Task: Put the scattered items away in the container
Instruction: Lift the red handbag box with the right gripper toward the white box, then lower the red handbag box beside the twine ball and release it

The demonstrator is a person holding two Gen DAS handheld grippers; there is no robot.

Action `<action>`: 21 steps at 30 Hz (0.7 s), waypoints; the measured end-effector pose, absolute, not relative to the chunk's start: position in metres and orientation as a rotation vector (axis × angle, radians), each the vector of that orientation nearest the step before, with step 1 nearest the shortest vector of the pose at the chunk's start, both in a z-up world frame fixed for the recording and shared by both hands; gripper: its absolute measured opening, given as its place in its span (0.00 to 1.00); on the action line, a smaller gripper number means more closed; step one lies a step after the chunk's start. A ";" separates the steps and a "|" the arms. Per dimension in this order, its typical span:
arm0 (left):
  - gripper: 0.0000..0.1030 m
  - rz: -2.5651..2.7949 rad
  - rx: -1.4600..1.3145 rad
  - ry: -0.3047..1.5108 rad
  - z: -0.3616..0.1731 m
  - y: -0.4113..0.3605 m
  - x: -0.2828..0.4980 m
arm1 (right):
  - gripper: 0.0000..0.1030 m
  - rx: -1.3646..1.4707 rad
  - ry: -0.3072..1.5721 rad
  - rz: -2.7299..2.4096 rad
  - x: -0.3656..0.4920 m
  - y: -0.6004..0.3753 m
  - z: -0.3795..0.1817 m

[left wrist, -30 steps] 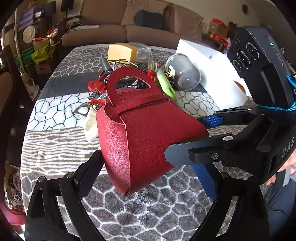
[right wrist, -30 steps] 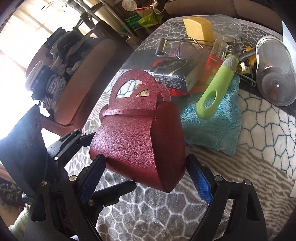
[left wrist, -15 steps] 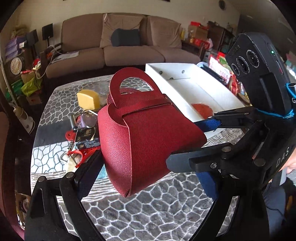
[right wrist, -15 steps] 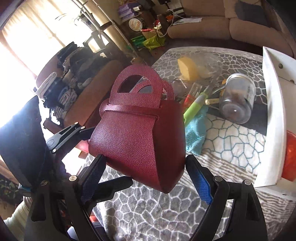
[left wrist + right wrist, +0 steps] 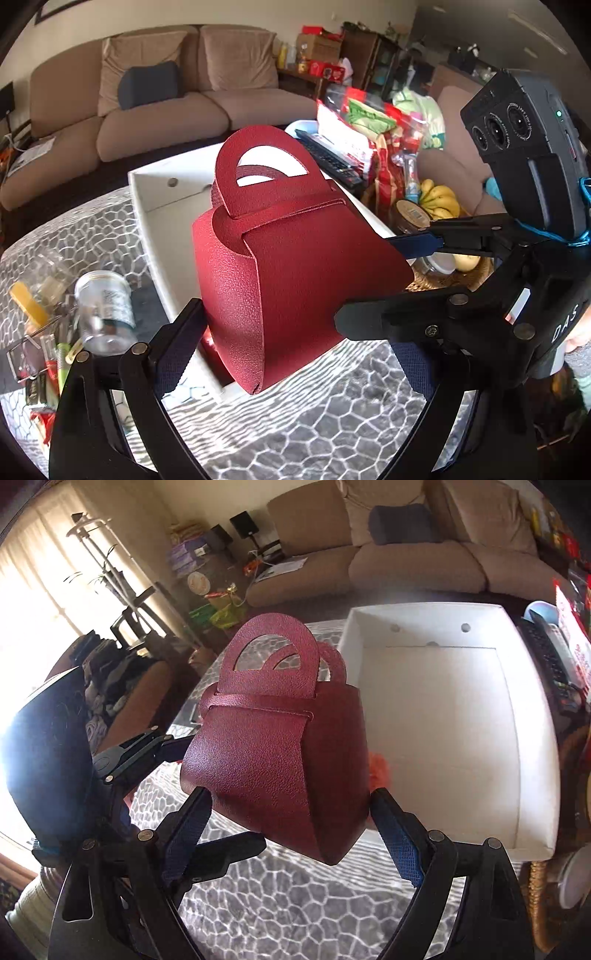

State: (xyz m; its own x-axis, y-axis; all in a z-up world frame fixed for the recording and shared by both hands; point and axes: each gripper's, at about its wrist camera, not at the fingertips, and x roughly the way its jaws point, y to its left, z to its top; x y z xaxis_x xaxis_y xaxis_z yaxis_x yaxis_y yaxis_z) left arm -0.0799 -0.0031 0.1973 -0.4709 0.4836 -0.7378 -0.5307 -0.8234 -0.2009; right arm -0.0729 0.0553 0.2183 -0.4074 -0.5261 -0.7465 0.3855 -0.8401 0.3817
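The red bag (image 5: 280, 753) is held in the middle of the frame, squeezed by the right gripper (image 5: 291, 823) and left gripper (image 5: 295, 343); it should be lowered gently into the white box (image 5: 532, 738) at right, then let go.

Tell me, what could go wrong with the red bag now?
The red bag is squeezed between both grippers, left and right. It looks soft, so it might buckle or slip out. It hangs beside the white box, not over it. Dropped now, it could hit the rim or miss.
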 end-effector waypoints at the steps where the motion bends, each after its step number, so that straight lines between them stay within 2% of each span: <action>1: 0.90 2.262 -1.129 0.092 0.193 0.013 -0.086 | 0.87 1.285 -0.209 -2.258 -0.078 0.071 0.217; 8: 0.90 2.149 -1.280 0.201 0.139 0.083 -0.120 | 0.87 1.435 -0.275 -2.243 -0.117 0.147 0.185; 13: 0.90 2.120 -1.361 0.194 0.111 0.094 -0.138 | 0.87 1.539 -0.285 -2.187 -0.139 0.160 0.155; 21: 0.90 2.084 -1.415 0.315 0.093 0.105 -0.143 | 0.87 1.643 -0.252 -2.123 -0.152 0.157 0.124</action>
